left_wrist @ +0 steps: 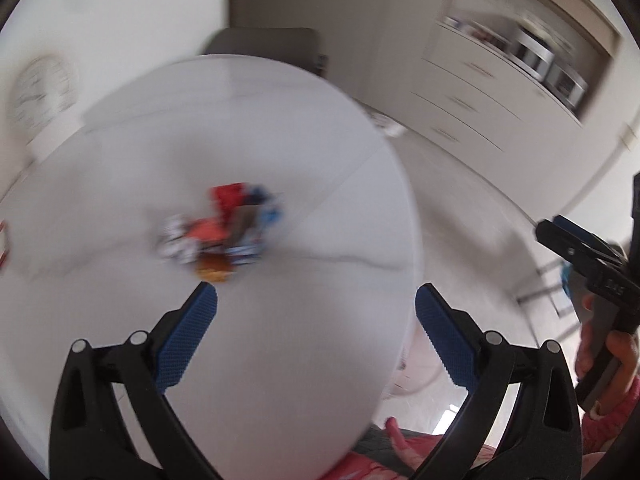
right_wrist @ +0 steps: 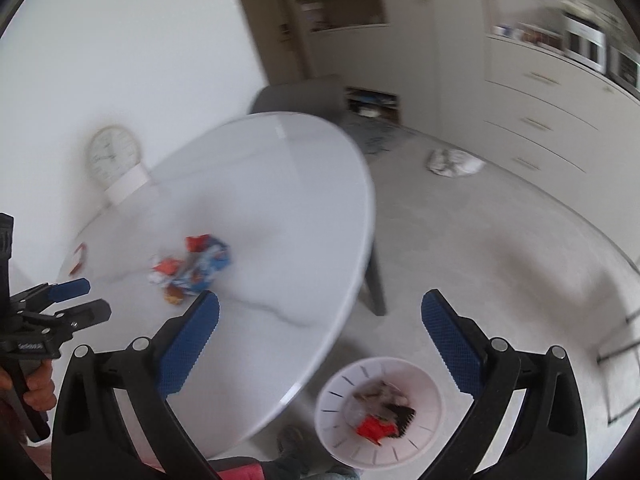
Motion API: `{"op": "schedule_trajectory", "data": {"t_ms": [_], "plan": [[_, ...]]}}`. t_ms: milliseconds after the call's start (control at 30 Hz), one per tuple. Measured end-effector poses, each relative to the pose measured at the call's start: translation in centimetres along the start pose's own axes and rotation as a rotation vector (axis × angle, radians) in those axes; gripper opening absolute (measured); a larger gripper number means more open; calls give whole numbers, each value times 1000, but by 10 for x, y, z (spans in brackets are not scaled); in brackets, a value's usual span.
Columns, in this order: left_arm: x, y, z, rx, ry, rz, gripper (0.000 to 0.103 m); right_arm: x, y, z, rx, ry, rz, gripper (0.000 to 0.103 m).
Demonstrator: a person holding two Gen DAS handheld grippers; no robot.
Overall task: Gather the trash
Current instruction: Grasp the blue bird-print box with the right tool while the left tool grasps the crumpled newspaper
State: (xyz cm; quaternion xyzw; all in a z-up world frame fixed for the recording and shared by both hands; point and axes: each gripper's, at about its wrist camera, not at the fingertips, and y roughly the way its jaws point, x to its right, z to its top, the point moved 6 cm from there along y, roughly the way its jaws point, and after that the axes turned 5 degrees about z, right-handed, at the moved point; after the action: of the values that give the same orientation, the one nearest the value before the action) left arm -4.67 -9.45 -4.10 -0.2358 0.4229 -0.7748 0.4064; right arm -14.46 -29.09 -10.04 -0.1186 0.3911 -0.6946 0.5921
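Hovering both grippers, left and right, fingers spread wide and empty, we see the wrapper pile mid-counter, the bin on the floor beside the counter to receive it.

A round white table with faint grey veining holds a small heap of crumpled wrappers, red, blue and orange, near its middle. A red-edged item lies at its far left edge. On the pale floor, a white slotted bin with scraps stands just beside the table's near right; a crumpled white bag lies far right.
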Motion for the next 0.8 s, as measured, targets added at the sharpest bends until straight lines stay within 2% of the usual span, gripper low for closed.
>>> {"op": "schedule_trajectory", "data": {"t_ms": [167, 333, 433, 567, 633, 800], "plan": [[-55, -3, -9, 0, -131, 47, 95, -44, 20, 3, -38, -88, 60, 100], [-85, -1, -12, 3, -189, 79, 95, -78, 44, 8, -83, -127, 121, 100], [-97, 2, -14, 6, -208, 79, 95, -98, 72, 12, -124, -143, 156, 100], [-114, 4, -21, 11, -212, 93, 95, -122, 127, 21, -194, -92, 219, 100], [-123, 7, -24, 6, -225, 92, 95, -132, 155, 24, -228, -66, 215, 100], [-145, 14, -31, -14, -273, 80, 95, -137, 233, 30, -318, 48, 126, 95]]}}
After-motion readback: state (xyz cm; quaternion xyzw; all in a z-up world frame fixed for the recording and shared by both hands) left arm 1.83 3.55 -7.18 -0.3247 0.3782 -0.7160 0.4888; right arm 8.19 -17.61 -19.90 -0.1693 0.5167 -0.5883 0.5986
